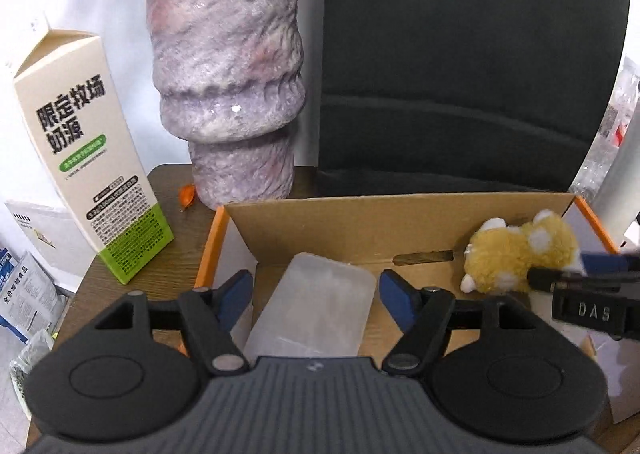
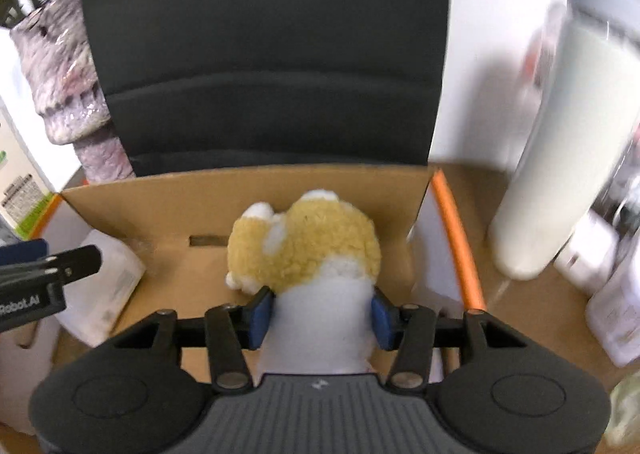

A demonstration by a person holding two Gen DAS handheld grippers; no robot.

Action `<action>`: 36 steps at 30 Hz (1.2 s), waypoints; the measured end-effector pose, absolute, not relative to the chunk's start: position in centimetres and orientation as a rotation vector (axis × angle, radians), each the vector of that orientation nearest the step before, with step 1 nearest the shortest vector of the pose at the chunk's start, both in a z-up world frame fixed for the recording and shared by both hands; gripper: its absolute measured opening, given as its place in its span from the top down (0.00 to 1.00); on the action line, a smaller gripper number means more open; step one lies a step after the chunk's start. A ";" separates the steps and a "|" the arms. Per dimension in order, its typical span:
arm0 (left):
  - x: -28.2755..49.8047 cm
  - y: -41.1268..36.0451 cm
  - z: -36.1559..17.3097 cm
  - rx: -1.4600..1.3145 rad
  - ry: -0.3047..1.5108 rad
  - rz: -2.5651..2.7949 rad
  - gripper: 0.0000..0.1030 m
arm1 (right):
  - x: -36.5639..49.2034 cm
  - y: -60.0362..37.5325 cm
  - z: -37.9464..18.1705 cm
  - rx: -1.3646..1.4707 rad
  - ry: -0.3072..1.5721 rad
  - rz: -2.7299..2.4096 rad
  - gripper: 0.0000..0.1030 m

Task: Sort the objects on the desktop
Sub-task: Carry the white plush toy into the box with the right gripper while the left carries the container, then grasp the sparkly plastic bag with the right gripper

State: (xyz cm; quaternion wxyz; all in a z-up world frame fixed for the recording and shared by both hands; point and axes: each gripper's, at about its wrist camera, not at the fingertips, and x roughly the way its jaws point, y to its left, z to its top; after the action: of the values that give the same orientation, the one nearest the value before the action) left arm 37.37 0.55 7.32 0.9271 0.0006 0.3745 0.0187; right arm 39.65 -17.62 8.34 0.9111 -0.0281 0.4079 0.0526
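A cardboard box (image 1: 360, 230) with orange edges stands on the brown table. A translucent plastic case (image 1: 316, 306) lies in it, just in front of my left gripper (image 1: 316, 294), which is open above it. My right gripper (image 2: 322, 314) is shut on the white part of a yellow plush toy (image 2: 308, 242) and holds it inside the box near its right wall. The plush toy (image 1: 516, 254) and the right gripper's fingers (image 1: 580, 274) also show at the right of the left wrist view. The left gripper's fingers (image 2: 52, 262) show at the left of the right wrist view, over the case (image 2: 108, 278).
A purple-grey vase (image 1: 228, 85) and a milk carton (image 1: 88, 157) stand left of the box. A black chair back (image 1: 460, 53) rises behind it. A small orange scrap (image 1: 187, 193) lies by the vase. A white bottle (image 2: 560, 157) and white packages (image 2: 612, 302) stand right of the box.
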 end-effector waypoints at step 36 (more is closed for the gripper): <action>-5.3 -0.5 3.4 -0.145 0.583 0.004 0.00 | -2.7 -20.3 5.7 0.073 0.547 0.213 0.14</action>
State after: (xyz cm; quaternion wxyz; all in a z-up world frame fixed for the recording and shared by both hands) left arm -5.29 -0.51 3.36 0.9552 -0.0714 0.2873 0.0018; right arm -2.70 -20.34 5.75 0.9565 0.0361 0.2697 0.1050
